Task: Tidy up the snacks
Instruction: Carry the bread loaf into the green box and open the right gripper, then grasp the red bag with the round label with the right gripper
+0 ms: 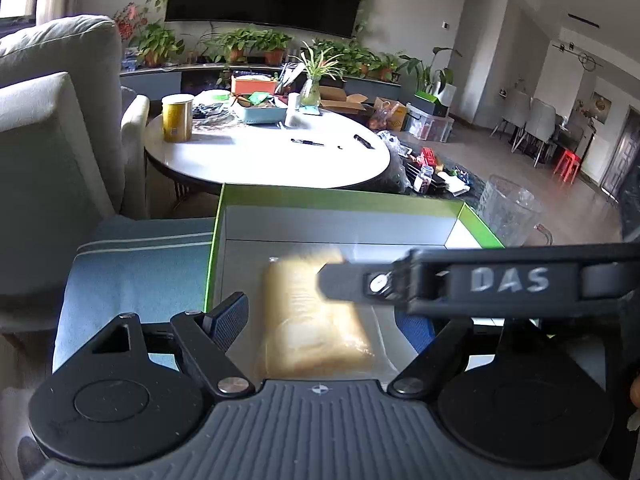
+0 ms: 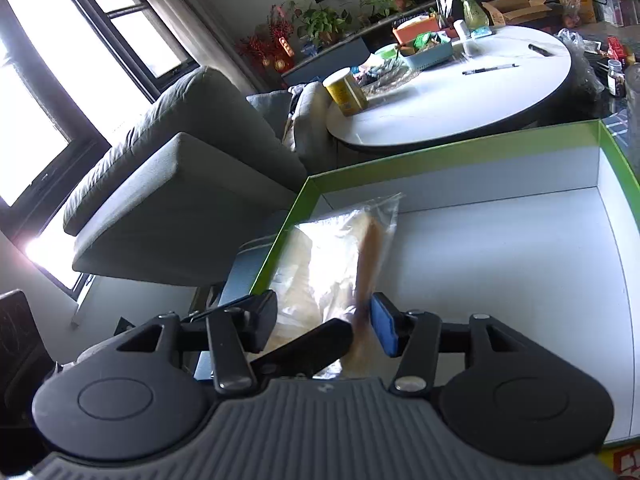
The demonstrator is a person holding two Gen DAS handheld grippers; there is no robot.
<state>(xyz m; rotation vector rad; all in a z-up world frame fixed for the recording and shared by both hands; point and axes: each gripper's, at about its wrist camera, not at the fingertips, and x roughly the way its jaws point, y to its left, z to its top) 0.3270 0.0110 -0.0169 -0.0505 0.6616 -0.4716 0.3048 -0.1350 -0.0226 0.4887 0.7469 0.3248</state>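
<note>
Lying lengthwise toward table: bread packet [image 1: 312, 312]

A green-edged box [image 1: 340, 200] with a white floor [image 2: 500, 280] carries 1 clear-wrapped snack bag [image 2: 332, 256].

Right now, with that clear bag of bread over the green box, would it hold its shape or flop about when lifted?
Probably floppy: the bread bag is thin crinkled film with a loose end sticking up. Likely light and squashy, since soft bread shows through. The shiny film may slip between the right claw fingers.
</note>
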